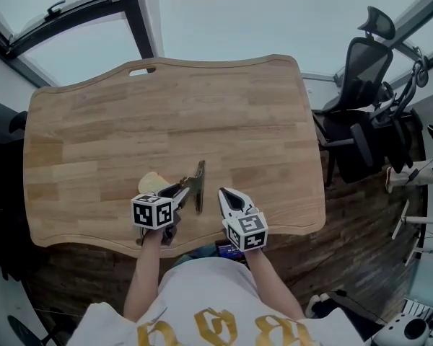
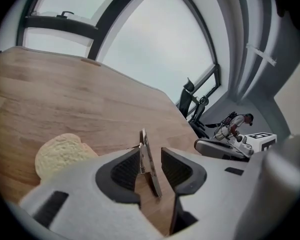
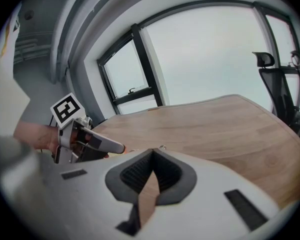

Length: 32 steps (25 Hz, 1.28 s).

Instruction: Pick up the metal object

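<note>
One wooden table (image 1: pixel 166 114), office chair (image 1: pixel 364 71) beside, windows (image 3: pixel 205 59) beyond

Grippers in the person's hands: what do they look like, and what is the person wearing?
The left gripper and right gripper have pale grey-white bodies, with dark ribbed pads lining the jaws. Each carries a white cube printed with black square markers. The person wears a white shirt with gold print.

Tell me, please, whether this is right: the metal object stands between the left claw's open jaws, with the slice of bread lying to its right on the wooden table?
Not quite: the head view shows the slice of bread to the left of the metal object, not its right. The rest holds: it stands between the open jaws of the left claw on the wooden table.
</note>
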{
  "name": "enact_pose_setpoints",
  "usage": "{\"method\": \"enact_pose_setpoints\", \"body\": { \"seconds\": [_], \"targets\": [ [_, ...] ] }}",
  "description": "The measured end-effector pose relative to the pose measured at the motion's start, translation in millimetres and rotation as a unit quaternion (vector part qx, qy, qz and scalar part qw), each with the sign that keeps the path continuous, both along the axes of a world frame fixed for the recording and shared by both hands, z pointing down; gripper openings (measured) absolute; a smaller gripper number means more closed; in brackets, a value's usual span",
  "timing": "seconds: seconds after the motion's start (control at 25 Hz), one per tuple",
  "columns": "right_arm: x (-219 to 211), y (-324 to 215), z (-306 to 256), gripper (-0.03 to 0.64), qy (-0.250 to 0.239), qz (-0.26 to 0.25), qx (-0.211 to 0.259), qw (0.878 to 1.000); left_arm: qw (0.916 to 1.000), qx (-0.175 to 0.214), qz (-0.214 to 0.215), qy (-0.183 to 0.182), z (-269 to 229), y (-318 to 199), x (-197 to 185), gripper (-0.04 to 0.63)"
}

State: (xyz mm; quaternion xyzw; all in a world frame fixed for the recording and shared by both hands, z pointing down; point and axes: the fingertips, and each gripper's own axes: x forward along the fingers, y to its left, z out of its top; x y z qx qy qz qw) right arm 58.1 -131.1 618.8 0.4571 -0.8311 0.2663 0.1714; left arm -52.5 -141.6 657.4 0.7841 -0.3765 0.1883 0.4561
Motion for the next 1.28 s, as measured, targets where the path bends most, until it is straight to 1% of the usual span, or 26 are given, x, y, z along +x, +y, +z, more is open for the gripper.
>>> {"method": "enact_pose_setpoints", "body": {
  "seconds": [0.08, 0.24, 0.4, 0.64, 0.8, 0.88, 1.04, 1.28],
  "targets": [
    [1, -5, 2, 0.011, -0.002, -0.002, -0.003, 1.0, 1.0, -0.009, 0.003, -0.001, 6, -3, 2, 0.145],
    [4, -12, 8, 0.011, -0.003, -0.004, -0.011, 1.0, 0.9993, -0.037, 0.007, -0.004, 22, -9, 5, 0.147],
    [10, -18, 13, 0.011, -0.004, -0.003, -0.02, 1.0, 0.9976, -0.067, 0.017, 0.01, 33, -12, 14, 0.151],
    [16, -22, 17, 0.011, -0.002, 0.002, -0.027, 1.0, 0.9958, -0.086, 0.024, 0.016, 41, -13, 21, 0.152],
    [15, -24, 20, 0.011, -0.001, 0.002, -0.03, 1.0, 0.9947, -0.101, 0.021, 0.009, 46, -12, 18, 0.15],
    [14, -24, 21, 0.011, -0.001, 0.0, -0.032, 0.999, 0.9939, -0.109, 0.018, 0.007, 50, -12, 16, 0.142],
    [10, -25, 22, 0.011, 0.001, -0.003, -0.034, 0.999, 0.9932, -0.115, 0.012, 0.013, 51, -13, 15, 0.091],
    [8, -27, 21, 0.011, 0.003, -0.003, -0.033, 0.999, 0.9907, -0.13, 0.01, 0.04, 51, -15, 16, 0.084]
  ]
}}
